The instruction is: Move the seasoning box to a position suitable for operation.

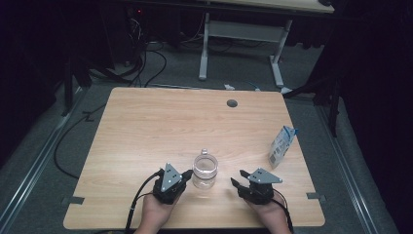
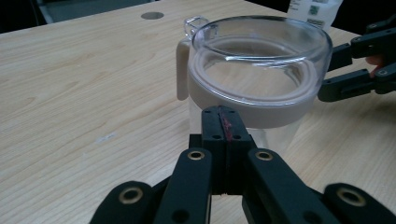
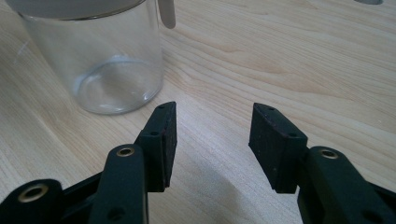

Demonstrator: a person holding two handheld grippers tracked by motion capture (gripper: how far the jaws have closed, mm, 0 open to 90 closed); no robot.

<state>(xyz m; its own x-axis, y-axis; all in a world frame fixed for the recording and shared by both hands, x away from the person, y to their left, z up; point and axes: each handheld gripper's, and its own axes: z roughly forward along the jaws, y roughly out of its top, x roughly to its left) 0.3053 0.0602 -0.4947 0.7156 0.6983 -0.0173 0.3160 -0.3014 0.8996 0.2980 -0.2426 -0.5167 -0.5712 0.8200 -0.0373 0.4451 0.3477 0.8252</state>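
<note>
A clear glass jar (image 1: pixel 205 170) with a pale collar and a see-through lid stands upright near the table's front edge. In the left gripper view the jar (image 2: pixel 254 84) rises right behind my left gripper (image 2: pixel 224 116), whose jaws are shut with nothing between them; I cannot tell if the tips touch the glass. In the high view the left gripper (image 1: pixel 187 174) sits just left of the jar. My right gripper (image 1: pixel 237 178) lies to the jar's right, open and empty. In the right gripper view, the right gripper (image 3: pixel 212 135) points at bare wood beside the jar (image 3: pixel 102 60).
A small blue-and-white carton (image 1: pixel 282 146) stands near the table's right edge. A round cable hole (image 1: pixel 232 103) sits at the far middle of the wooden table (image 1: pixel 146 126). Behind the table are another desk's legs (image 1: pixel 204 48) and cables on the floor.
</note>
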